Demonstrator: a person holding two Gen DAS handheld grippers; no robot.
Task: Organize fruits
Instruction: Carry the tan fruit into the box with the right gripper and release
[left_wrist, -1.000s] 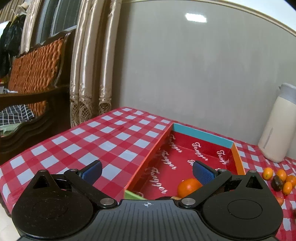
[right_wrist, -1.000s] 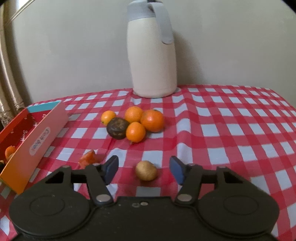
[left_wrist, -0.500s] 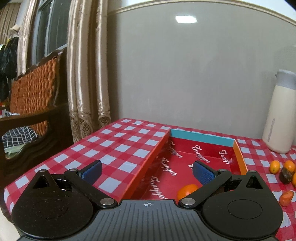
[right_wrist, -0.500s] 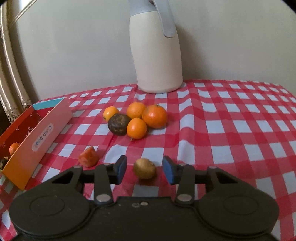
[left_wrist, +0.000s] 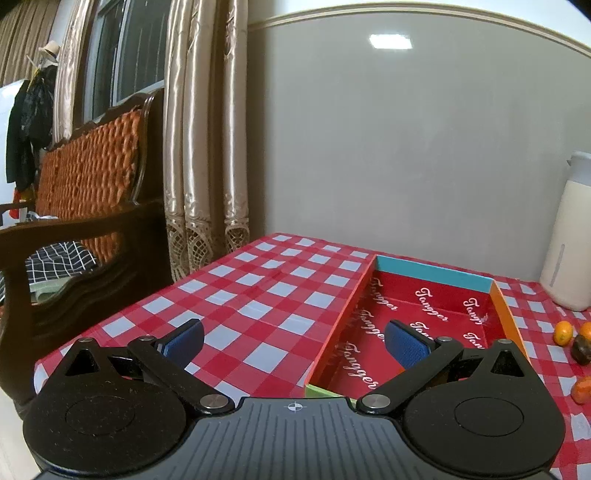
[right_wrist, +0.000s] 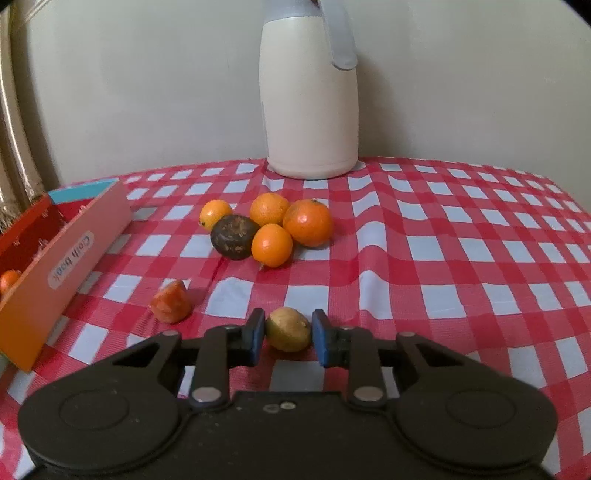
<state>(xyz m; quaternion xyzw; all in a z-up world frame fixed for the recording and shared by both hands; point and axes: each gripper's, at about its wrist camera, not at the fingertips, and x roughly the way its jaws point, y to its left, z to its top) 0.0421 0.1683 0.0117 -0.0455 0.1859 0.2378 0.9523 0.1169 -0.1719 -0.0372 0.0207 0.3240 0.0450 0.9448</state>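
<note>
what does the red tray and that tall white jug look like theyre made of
The red tray looks like printed cardboard: thin flat walls, sharp folded corners, a matte colour print and a stuck-on paper label. The tall white jug looks like plastic, though coated metal is possible: a smooth, seamless cream body with a soft satin sheen and a moulded grey handle.
</note>
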